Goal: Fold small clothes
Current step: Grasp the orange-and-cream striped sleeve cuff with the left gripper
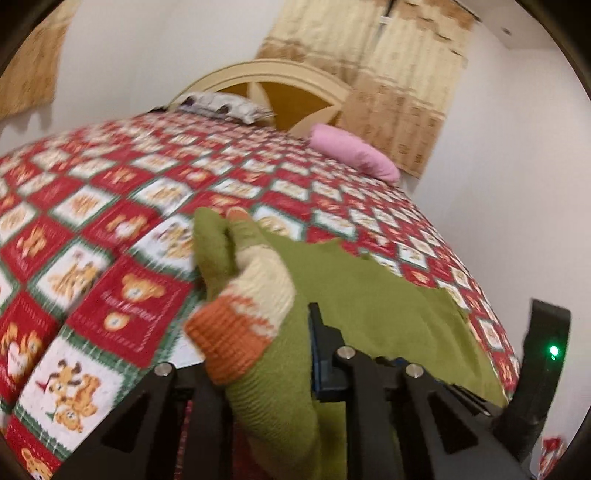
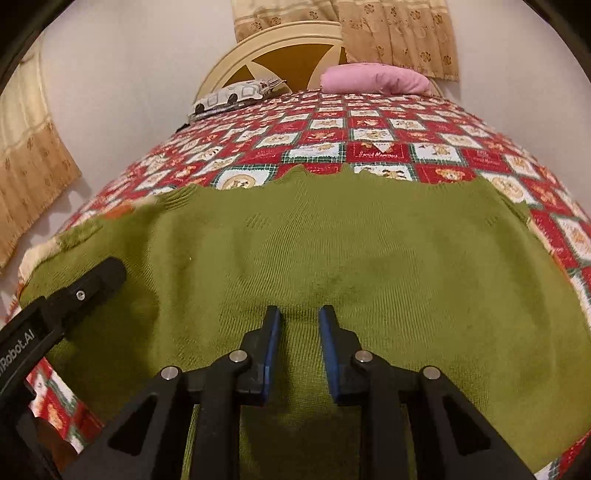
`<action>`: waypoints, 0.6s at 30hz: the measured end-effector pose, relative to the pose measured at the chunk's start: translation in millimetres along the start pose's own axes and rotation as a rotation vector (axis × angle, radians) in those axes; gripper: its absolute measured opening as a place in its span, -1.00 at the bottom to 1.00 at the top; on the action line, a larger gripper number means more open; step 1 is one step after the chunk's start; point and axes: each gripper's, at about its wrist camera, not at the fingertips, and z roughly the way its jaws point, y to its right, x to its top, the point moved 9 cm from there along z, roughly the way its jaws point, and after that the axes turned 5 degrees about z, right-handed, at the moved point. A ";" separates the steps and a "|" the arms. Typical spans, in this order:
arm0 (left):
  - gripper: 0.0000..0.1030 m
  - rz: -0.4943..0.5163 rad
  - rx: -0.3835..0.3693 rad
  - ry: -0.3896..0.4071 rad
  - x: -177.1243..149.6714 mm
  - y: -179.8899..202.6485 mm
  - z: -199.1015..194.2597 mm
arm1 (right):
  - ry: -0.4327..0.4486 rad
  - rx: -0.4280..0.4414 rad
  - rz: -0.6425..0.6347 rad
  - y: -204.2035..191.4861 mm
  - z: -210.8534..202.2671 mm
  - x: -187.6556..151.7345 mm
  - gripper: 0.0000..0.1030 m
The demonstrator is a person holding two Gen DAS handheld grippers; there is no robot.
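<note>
A small green knitted sweater [image 2: 351,251] lies spread flat on the bed. Its sleeve [image 1: 255,295] has cream and orange cuff stripes. My left gripper [image 1: 295,354] is shut on the sleeve, which bunches up and drapes over the fingers, hiding the left finger. The sweater body [image 1: 388,306] lies behind it. My right gripper [image 2: 297,332] is open, its blue pads [image 2: 273,350] just above the sweater's near part, holding nothing. The left gripper's body [image 2: 74,299] shows at the left of the right wrist view.
The bed has a red, white and green bear-print quilt [image 2: 369,140]. A pink pillow [image 2: 373,78] and a patterned pillow [image 2: 236,96] lie by the headboard [image 2: 295,51]. Curtains [image 2: 399,33] hang behind. The right gripper's body [image 1: 543,354] shows at the right.
</note>
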 end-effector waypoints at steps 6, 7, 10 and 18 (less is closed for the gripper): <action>-0.70 0.191 -0.093 0.003 -9.0 42.8 0.1 | -0.003 0.084 0.084 9.2 -1.1 1.8 -0.56; -0.70 0.198 -0.096 -0.014 -12.3 43.3 3.2 | -0.003 0.103 0.103 11.2 -1.6 2.1 -0.56; -0.70 0.192 -0.102 -0.047 -17.0 41.7 10.2 | -0.015 0.176 0.167 17.2 -3.5 1.4 -0.56; -0.70 0.199 -0.088 -0.044 -20.3 45.4 8.8 | -0.064 0.241 0.231 22.6 -5.4 5.2 -0.55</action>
